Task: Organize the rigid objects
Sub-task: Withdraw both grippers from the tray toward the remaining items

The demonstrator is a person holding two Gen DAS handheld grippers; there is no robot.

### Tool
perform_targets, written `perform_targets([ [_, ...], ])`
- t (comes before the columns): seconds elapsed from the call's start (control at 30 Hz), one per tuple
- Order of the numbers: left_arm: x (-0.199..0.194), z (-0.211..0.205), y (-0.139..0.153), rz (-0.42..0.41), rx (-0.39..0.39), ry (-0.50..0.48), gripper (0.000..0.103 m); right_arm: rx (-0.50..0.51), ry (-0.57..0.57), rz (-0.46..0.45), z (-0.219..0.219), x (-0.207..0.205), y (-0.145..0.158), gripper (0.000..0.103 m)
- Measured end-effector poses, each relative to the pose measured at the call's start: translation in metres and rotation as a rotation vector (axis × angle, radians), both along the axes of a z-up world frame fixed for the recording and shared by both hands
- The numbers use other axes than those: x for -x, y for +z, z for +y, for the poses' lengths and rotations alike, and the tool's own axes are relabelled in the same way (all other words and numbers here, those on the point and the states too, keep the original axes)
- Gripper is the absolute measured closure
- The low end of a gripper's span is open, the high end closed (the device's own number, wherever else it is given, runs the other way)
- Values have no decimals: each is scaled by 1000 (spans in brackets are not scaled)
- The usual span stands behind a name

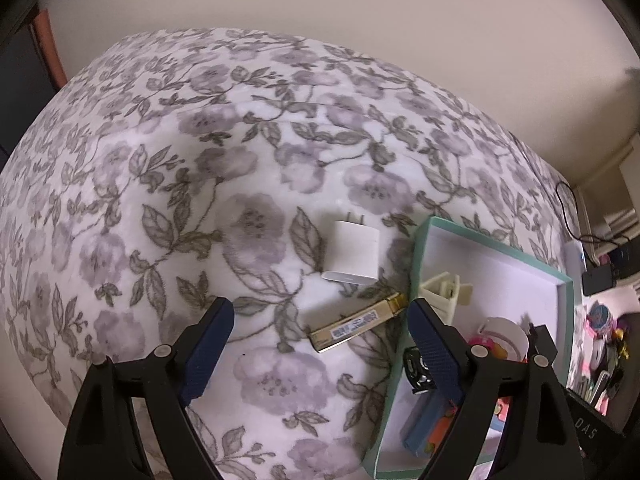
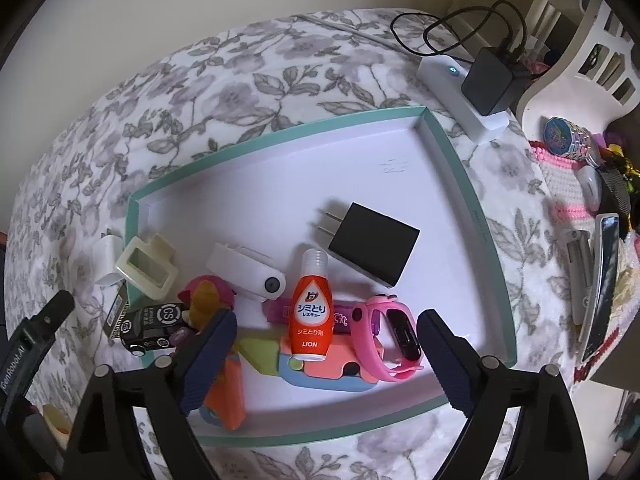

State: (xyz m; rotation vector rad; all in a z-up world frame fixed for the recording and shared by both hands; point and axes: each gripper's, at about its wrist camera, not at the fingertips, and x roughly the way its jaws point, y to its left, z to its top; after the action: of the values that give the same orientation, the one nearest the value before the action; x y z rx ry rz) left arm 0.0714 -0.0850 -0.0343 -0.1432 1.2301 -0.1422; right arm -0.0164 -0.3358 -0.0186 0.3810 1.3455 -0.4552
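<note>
The left gripper [image 1: 320, 344] hangs released over a gold module [image 1: 356, 326] and white charger [image 1: 353, 254] on the floral blanket [image 1: 160, 200]. The right gripper [image 2: 326, 352] gapes above the teal tray [image 2: 468, 200], holding an orange bottle [image 2: 310, 312] and pink watch [image 2: 384, 332].

Left gripper [image 1: 320, 344] jaws wide apart, right gripper [image 2: 326, 354] likewise, both empty

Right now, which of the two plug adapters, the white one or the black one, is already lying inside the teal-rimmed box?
The black plug adapter lies inside the teal-rimmed box. The white plug adapter still rests outside it, on the floral blanket.
</note>
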Motion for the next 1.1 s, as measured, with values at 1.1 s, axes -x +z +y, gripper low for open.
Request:
perform_targets([
  [1.1, -34, 59, -21, 74, 81, 104, 14, 34, 244, -32, 101, -46, -8, 9],
])
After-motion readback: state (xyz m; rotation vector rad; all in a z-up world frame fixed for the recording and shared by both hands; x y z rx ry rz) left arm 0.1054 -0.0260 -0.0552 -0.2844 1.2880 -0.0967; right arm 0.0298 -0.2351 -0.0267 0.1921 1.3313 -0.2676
